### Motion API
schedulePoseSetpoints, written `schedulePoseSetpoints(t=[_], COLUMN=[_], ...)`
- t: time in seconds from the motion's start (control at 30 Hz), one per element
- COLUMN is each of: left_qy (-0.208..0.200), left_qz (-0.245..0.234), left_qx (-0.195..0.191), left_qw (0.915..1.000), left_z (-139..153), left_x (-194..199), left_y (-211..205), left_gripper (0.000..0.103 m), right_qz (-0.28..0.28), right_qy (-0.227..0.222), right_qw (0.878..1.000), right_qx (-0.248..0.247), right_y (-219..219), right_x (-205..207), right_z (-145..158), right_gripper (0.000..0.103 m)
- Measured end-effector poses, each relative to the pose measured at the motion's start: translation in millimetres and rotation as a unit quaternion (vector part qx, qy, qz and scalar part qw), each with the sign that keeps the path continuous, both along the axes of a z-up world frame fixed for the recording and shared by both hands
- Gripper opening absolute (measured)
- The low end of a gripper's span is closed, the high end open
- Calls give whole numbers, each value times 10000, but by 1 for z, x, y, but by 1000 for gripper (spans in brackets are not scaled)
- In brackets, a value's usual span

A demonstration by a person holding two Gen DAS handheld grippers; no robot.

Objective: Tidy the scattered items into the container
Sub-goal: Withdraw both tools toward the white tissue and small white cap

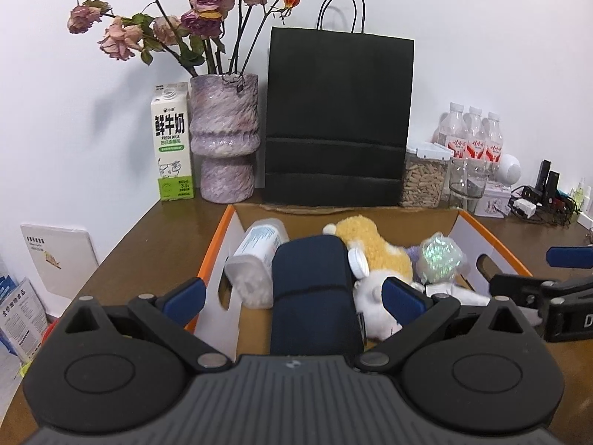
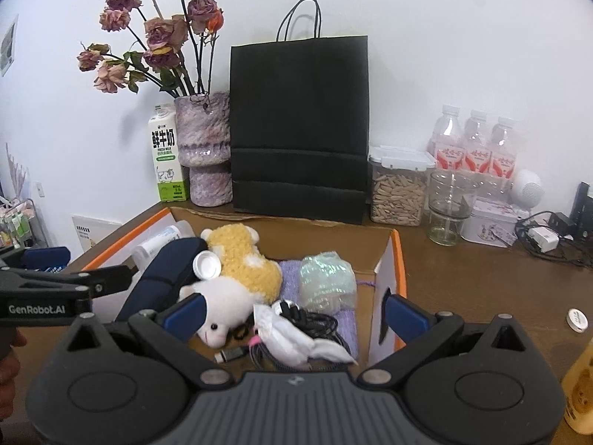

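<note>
Cardboard box (image 2: pixel 393 256) fills frame centre beneath both grippers, jaws wide and empty; a white cap (image 2: pixel 577 320) (lower right, on the worktop) lies nearest the right gripper (image 2: pixel 292 315).

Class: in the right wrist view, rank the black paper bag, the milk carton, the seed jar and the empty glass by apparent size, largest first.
1. black paper bag
2. milk carton
3. seed jar
4. empty glass

The carton and the jar look close in size, so their order is uncertain.

Box (image 2: pixel 393 256) contents, table (image 2: pixel 481 278) layout

Plush toy (image 2: pixel 241 259) in box centre; bag (image 2: pixel 300 126) at 12 o'clock behind; jar (image 2: pixel 398 189) at 2 o'clock.
</note>
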State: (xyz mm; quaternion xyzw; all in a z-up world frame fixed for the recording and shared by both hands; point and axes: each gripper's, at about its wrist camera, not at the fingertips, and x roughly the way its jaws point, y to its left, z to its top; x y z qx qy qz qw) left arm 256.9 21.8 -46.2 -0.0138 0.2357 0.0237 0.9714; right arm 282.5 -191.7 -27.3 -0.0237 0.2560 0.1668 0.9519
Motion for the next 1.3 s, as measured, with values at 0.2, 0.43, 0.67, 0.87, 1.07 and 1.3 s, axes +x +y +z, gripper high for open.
schedulePoseSetpoints(t=[0.2,0.43,0.67,0.87,1.07,1.3], left_qy=[108,323,500,677,676,766], left_qz=[42,86,2,-111,-234,-245], left_qx=[41,1,-27,-49,-9,-117], left_qw=[9999,9994,9987,9976,9974,9967], left_z=[-8,-24,-39,-53,-56,-62], left_x=[-22,-43,-57,-59,-51,-37], left_y=[3,9,6,-2,-16,-22], left_gripper=[103,103,103,103,103,86], right_qz=[-54,-147,-323,-491,-588,-574], right_qy=[91,331,688,907,948,965], right_qw=[9999,9992,9967,9940,9929,9930], right_qx=[-42,-175,-291,-373,-421,-362], right_y=[-11,-24,-35,-45,-50,-53], right_x=[-22,-46,-59,-60,-48,-37], right_z=[-7,-25,-52,-72,-79,-84], right_gripper=[103,103,103,103,103,98])
